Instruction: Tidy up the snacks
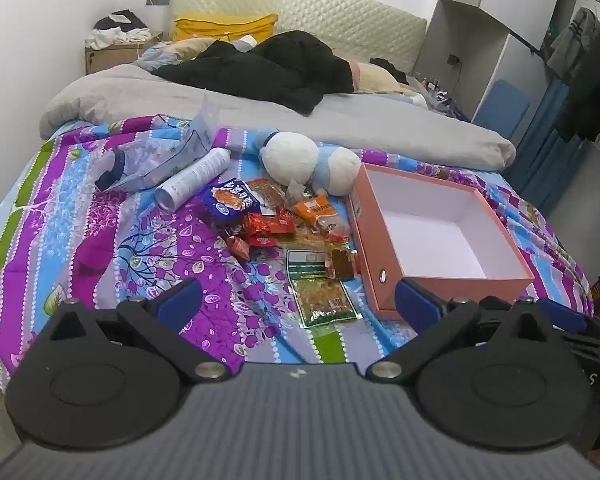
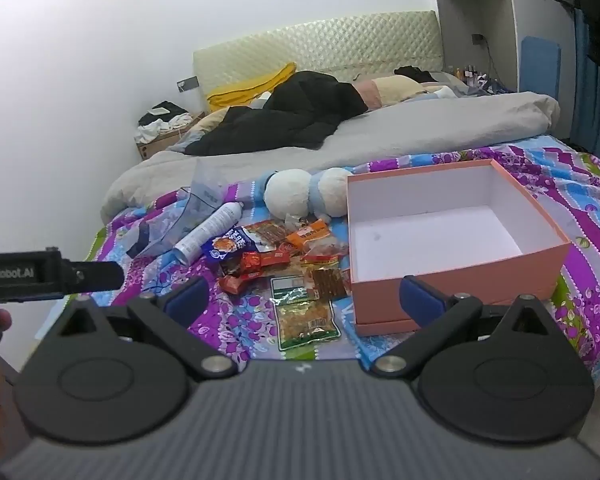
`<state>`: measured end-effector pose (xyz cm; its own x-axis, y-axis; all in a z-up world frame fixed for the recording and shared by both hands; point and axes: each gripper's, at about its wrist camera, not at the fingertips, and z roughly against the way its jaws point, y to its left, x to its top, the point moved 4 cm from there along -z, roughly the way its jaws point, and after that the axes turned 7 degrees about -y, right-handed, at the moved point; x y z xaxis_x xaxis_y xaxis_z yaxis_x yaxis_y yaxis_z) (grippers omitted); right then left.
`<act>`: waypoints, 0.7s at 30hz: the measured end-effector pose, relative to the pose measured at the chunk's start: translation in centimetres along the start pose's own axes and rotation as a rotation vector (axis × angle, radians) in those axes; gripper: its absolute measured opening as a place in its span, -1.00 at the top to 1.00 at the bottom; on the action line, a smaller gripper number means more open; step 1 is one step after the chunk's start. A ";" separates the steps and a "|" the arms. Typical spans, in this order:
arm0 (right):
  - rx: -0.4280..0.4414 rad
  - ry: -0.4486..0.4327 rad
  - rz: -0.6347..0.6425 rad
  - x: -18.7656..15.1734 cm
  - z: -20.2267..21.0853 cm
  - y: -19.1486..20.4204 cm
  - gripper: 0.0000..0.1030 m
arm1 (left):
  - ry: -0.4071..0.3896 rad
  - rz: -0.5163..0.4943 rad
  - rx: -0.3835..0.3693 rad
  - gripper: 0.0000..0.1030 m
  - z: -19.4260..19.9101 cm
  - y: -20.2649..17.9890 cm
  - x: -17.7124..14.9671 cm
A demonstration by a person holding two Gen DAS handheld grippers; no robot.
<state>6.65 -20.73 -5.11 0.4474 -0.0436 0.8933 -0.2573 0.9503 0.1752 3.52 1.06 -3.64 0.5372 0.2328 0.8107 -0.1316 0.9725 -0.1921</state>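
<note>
A pile of snack packets [image 1: 284,216] [image 2: 276,252] lies on the flowered quilt, just left of an open pink box [image 1: 444,224] [image 2: 456,272] with a bare white inside. A green packet [image 1: 324,300] [image 2: 306,322] lies nearest to me, in front of the box's left corner. My left gripper [image 1: 296,300] hovers open above the quilt with nothing between its blue fingertips [image 1: 180,300]. My right gripper [image 2: 304,300] is open too, short of the green packet and the box's front wall. The left tool's body [image 2: 52,276] shows at the left edge of the right wrist view.
A white and blue plush toy [image 1: 312,160] [image 2: 304,192] lies behind the snacks. A white spray can [image 1: 196,178] [image 2: 208,232] and a clear plastic bag [image 1: 160,156] lie to the left. A grey duvet [image 1: 220,100] and black clothes [image 1: 268,68] cover the far bed.
</note>
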 end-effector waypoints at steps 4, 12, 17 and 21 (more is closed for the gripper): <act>0.003 0.003 -0.002 -0.2 -0.6 0.0 -1.00 | -0.001 -0.003 -0.007 -1.00 -0.3 0.2 0.4; -0.012 -0.005 -0.008 0.0 -0.4 -0.4 -1.00 | -0.002 -0.014 -0.014 -1.00 -0.1 -0.1 0.4; -0.008 0.002 -0.005 -0.1 -0.6 -0.1 -1.00 | -0.009 -0.014 -0.009 -1.00 0.2 0.0 0.5; -0.008 0.001 0.004 -0.2 -0.6 0.2 -1.00 | -0.010 -0.009 -0.004 -1.00 0.4 0.2 0.6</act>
<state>7.04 -20.36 -5.50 0.4472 -0.0399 0.8936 -0.2519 0.9530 0.1686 3.48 1.44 -2.98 0.5300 0.2236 0.8180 -0.1228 0.9747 -0.1868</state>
